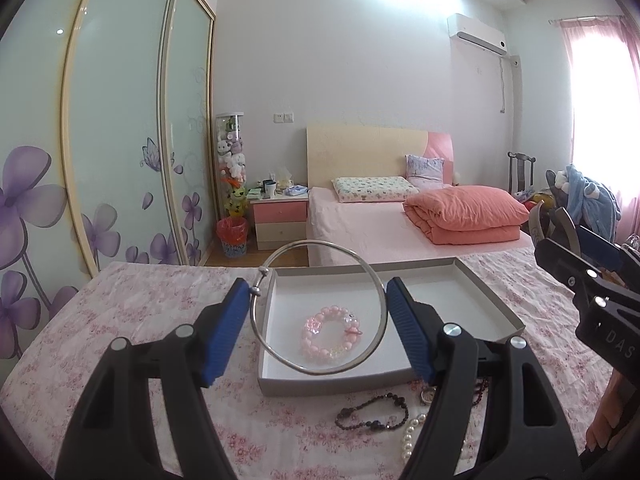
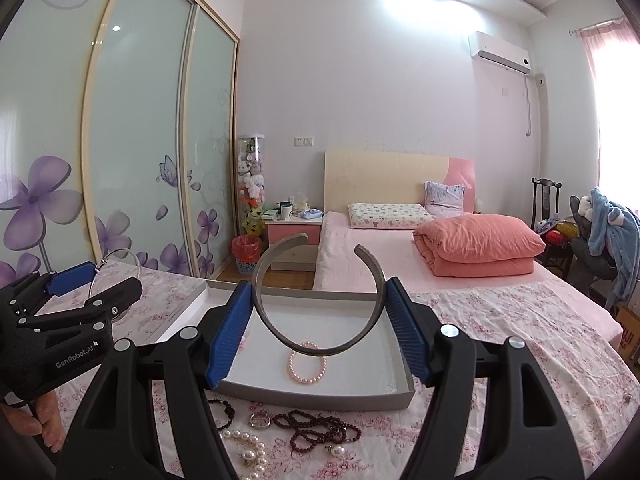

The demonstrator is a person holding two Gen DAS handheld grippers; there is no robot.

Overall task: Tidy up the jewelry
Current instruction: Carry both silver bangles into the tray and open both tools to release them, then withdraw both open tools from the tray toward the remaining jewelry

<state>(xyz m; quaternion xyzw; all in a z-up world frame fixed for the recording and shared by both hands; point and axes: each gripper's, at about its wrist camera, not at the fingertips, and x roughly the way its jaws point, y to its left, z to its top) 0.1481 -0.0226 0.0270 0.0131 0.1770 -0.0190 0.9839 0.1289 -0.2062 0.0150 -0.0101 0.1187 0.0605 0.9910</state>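
Observation:
My left gripper point(image 1: 318, 312) is shut on a thin silver bangle point(image 1: 316, 370), held upright above a white box tray point(image 1: 496, 304). A pink bead bracelet point(image 1: 332, 334) lies in that tray. My right gripper point(image 2: 320, 320) is shut on a wide grey open cuff bracelet point(image 2: 280, 334), held over a second white tray point(image 2: 400, 364) with a pink pearl bracelet point(image 2: 308, 366) in it. The left gripper with its bangle also shows at the left of the right wrist view point(image 2: 80, 284).
Loose jewelry lies on the floral tablecloth in front of the trays: dark bead strands point(image 2: 320, 434), white pearls point(image 2: 248, 446), a ring point(image 2: 260, 420), and a dark bracelet point(image 1: 372, 414). A bed point(image 1: 400, 224) and wardrobe point(image 1: 120, 120) stand beyond the table.

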